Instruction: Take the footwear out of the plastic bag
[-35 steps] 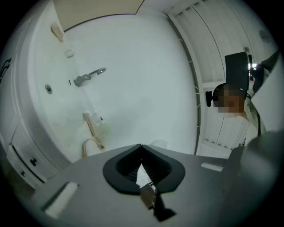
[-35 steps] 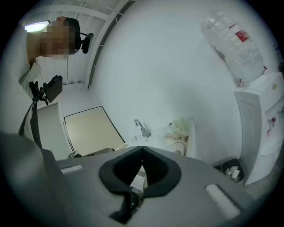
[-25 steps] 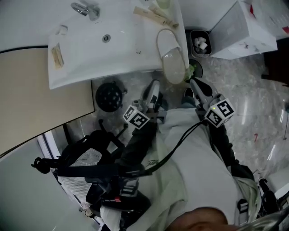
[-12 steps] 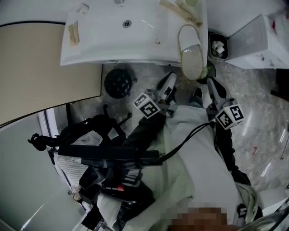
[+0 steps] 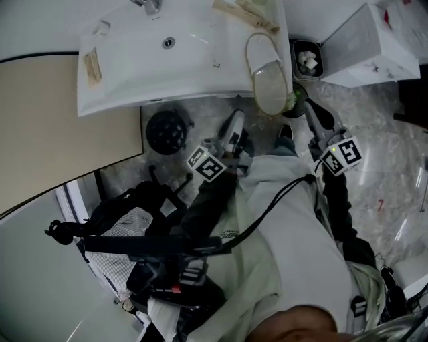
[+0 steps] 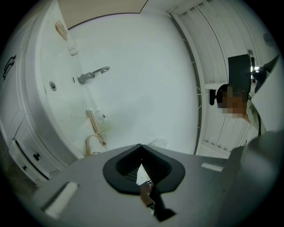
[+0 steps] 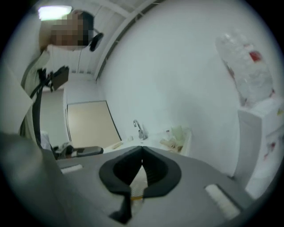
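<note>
A white slipper (image 5: 266, 70) in clear plastic lies on the right end of the white sink (image 5: 134, 73), its toe hanging over the front edge. In the left gripper view a pale loop (image 6: 92, 144) at the sink's edge may be the same slipper. My left gripper (image 5: 236, 119) is held below the sink's front edge, left of the slipper's toe, jaws shut and empty. My right gripper (image 5: 309, 108) is just right of the toe, also shut on nothing. Neither touches the slipper. Both gripper views show the black pads (image 6: 153, 166) (image 7: 155, 170) closed tip to tip.
A faucet (image 5: 150, 5) and wrapped toiletries (image 5: 244, 17) sit on the sink. A small bin (image 5: 306, 61) with paper and a white box (image 5: 374, 40) stand to the right. A black round object (image 5: 167, 130) lies on the marble floor. A beige panel (image 5: 60, 153) is at left.
The head view swayed right and back. Both grippers stay in about the same places under the sink's edge, still shut. The slipper has not moved.
</note>
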{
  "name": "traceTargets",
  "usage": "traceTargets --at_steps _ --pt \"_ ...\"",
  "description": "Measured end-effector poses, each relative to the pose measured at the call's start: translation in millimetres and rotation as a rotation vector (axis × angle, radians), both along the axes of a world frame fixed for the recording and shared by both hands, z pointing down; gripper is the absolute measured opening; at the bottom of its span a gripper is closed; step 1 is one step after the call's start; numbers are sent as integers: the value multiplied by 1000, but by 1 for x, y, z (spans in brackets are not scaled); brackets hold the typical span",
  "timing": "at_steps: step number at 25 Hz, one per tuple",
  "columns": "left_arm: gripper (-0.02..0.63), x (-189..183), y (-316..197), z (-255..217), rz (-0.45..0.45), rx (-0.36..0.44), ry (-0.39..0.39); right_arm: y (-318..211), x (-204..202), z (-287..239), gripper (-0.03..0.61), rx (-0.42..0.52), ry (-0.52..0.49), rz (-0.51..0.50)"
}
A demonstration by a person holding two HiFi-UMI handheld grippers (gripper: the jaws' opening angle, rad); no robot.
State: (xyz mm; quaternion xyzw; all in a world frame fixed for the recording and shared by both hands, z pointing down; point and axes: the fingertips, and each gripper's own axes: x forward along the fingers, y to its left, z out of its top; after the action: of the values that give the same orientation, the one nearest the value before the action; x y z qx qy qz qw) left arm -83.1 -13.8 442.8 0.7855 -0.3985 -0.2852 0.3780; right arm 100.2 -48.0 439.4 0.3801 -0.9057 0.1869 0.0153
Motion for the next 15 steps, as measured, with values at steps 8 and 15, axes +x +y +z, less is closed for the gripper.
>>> traceTargets --at_steps 8,15 --pt "-9 -5 1 4 6 -9 11 -31 18 64 263 -330 -323 167" --pt "-9 -18 -1 5 -11 -17 22 -16 -29 123 267 -653 -426 100"
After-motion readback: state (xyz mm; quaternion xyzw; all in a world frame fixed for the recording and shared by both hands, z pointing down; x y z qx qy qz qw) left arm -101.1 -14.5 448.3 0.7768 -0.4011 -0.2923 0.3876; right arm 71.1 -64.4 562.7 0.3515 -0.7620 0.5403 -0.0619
